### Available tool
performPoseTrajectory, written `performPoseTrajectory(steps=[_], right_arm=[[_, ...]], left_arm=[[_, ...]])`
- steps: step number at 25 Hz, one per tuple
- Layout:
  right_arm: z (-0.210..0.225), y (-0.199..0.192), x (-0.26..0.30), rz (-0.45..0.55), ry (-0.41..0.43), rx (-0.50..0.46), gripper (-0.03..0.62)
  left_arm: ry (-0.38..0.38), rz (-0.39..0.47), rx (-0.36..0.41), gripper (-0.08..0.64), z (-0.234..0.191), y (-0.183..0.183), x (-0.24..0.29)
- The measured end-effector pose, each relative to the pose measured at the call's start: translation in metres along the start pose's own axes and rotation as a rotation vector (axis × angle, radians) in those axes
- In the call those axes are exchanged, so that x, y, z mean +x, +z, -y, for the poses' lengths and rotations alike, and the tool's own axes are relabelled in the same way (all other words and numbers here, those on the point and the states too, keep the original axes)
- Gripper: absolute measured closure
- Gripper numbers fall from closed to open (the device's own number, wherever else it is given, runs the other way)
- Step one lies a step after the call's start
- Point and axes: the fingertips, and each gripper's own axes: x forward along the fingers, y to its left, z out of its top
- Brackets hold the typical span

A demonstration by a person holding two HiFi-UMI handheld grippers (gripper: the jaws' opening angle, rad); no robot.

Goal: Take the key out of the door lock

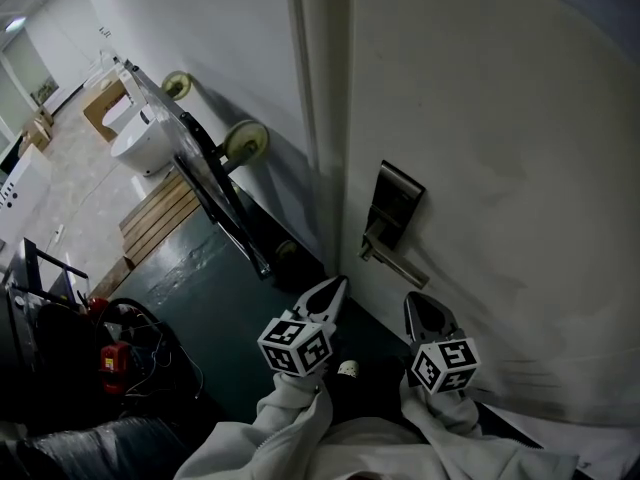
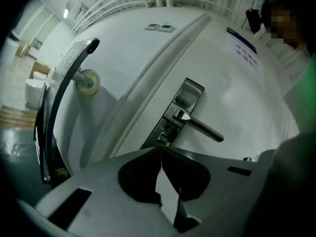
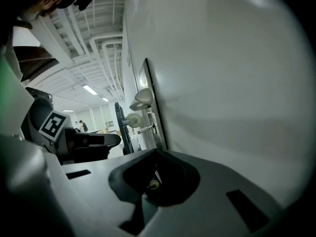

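Note:
A metal lock plate [image 1: 392, 206] with a lever handle [image 1: 396, 264] is mounted on the white door [image 1: 500, 148]. In the left gripper view the plate [image 2: 181, 102] and lever [image 2: 202, 128] are ahead, and a small metal key or cylinder [image 2: 162, 138] sits under the lever, just beyond the jaw tips. My left gripper [image 1: 333, 288] [image 2: 160, 150] is shut and empty, a short way below the lock. My right gripper [image 1: 421, 304] [image 3: 156, 155] is close to the door under the lever, jaws together and holding nothing. From there the plate [image 3: 148, 102] shows edge-on.
A hand cart [image 1: 215, 183] with pale wheels [image 1: 245, 140] leans on the wall left of the door. Beyond it are a wooden pallet [image 1: 158, 218] and a white tub [image 1: 138, 148]. Cables and a red tool [image 1: 114, 359] lie at the lower left.

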Motion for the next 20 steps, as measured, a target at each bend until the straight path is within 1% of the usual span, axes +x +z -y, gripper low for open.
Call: performPoseTrajectory(steps=[3,5,7,11,13,14,15,16,18,20], right_arm=[[-0.001,0.0,0.001,-0.005,0.0,-0.003,0.54],[-0.003,0.0,0.001,-0.01,0.003,-0.009,0.54],[-0.003,0.001,0.001,-0.014,-0.001,-0.011,0.54],[0.0,0.001,0.003,-0.02,-0.009,-0.014,0.54],[0.0,0.001,0.002,-0.024,-0.009,-0.019,0.54],[0.0,0.0,0.002,-0.025,-0.009,-0.021,0.54],[0.0,0.0,0.001,-0.027,-0.01,-0.022,0.54],[0.0,-0.001,0.001,-0.028,-0.009,-0.023,0.54],[0.0,-0.002,0.001,-0.034,-0.008,-0.023,0.54],[0.0,-0.004,0.0,-0.041,-0.006,-0.022,0.54]], left_arm=[[-0.041,0.012,-0.151,0.545,-0.001,0.0,0.004],[-0.069,0.016,-0.23,0.544,-0.001,0.0,0.006],[-0.11,0.016,-0.314,0.543,0.0,0.0,0.009],[-0.197,0.04,-0.522,0.543,0.004,0.002,0.017],[-0.21,0.044,-0.571,0.54,0.005,0.003,0.022],[-0.217,0.042,-0.586,0.513,0.006,0.003,0.024],[-0.229,0.04,-0.608,0.446,0.008,0.004,0.028],[-0.244,0.042,-0.64,0.43,0.009,0.005,0.031],[-0.257,0.055,-0.7,0.426,0.009,0.008,0.039],[-0.245,0.066,-0.71,0.425,0.007,0.011,0.044]])
